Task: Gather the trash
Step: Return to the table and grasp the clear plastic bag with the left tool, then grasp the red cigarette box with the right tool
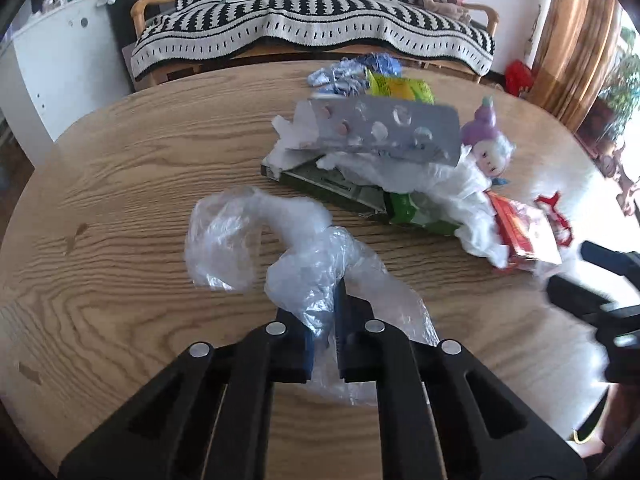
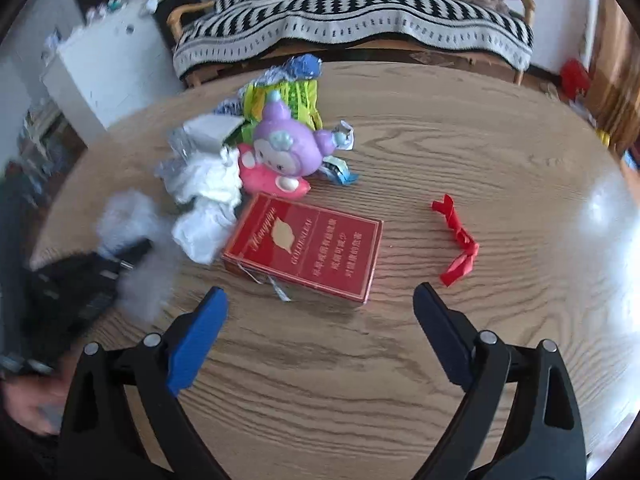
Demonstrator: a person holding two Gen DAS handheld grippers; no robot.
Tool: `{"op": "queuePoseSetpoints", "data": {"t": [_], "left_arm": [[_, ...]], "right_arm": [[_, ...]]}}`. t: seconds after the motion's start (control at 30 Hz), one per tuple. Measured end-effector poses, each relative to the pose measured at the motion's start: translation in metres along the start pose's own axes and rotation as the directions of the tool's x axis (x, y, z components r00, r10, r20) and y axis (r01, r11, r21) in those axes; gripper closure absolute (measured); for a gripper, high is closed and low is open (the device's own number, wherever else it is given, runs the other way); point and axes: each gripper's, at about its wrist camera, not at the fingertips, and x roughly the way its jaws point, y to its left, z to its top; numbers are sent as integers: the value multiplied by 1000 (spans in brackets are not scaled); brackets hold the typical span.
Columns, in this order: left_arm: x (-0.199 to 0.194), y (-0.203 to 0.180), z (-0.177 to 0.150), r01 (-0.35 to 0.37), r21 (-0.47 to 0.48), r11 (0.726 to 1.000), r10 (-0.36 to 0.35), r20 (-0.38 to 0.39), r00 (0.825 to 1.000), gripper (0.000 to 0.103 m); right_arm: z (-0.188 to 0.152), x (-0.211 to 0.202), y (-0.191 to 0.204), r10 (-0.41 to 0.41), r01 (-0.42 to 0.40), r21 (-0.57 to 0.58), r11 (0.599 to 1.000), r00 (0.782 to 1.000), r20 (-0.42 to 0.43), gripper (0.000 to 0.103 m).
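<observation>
My left gripper [image 1: 325,312] is shut on a crumpled clear plastic bag [image 1: 256,240] above the round wooden table [image 1: 120,152]. Beyond it lies a trash pile: a silver pill blister sheet [image 1: 388,130], white tissues [image 1: 452,184], green wrappers [image 1: 404,88] and a dark flat box [image 1: 320,182]. My right gripper [image 2: 320,300] is open and empty, just short of a red cigarette carton [image 2: 304,246]. A red ribbon [image 2: 458,240] lies to its right. The left gripper [image 2: 80,280] shows blurred at the left of the right wrist view with the bag [image 2: 132,220].
A purple and pink plush toy [image 2: 280,148] lies among the pile, seen also in the left wrist view [image 1: 486,140]. A sofa with a striped black and white blanket [image 1: 312,20] stands behind the table. A white cabinet [image 1: 60,60] stands at the left.
</observation>
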Motion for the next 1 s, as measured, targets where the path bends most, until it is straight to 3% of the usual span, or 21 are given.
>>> {"op": "queuePoseSetpoints", "data": {"t": [0.23, 0.53, 0.7, 0.8, 0.9, 1.0], "left_arm": [[-35, 13, 6, 51, -44, 998, -48, 55, 997, 96], [-30, 7, 9, 78, -70, 994, -76, 32, 997, 96], [-29, 5, 10, 79, -70, 994, -77, 31, 997, 96], [-30, 3, 9, 82, -71, 994, -80, 32, 996, 96], [-33, 0, 10, 90, -70, 993, -87, 41, 995, 96], [-40, -7, 11, 101, -67, 993, -98, 58, 994, 96]], "right_arm": [[-6, 29, 10, -112, 112, -165, 980, 994, 8, 11], [-4, 36, 29, -141, 188, -358, 915, 978, 153, 12], [-7, 22, 33, -119, 183, -392, 902, 976, 180, 60], [-10, 5, 33, -100, 174, -393, 903, 974, 201, 73], [-14, -16, 28, -69, 148, -356, 923, 972, 224, 79], [-13, -38, 7, 20, 38, -254, 966, 975, 222, 80]]}}
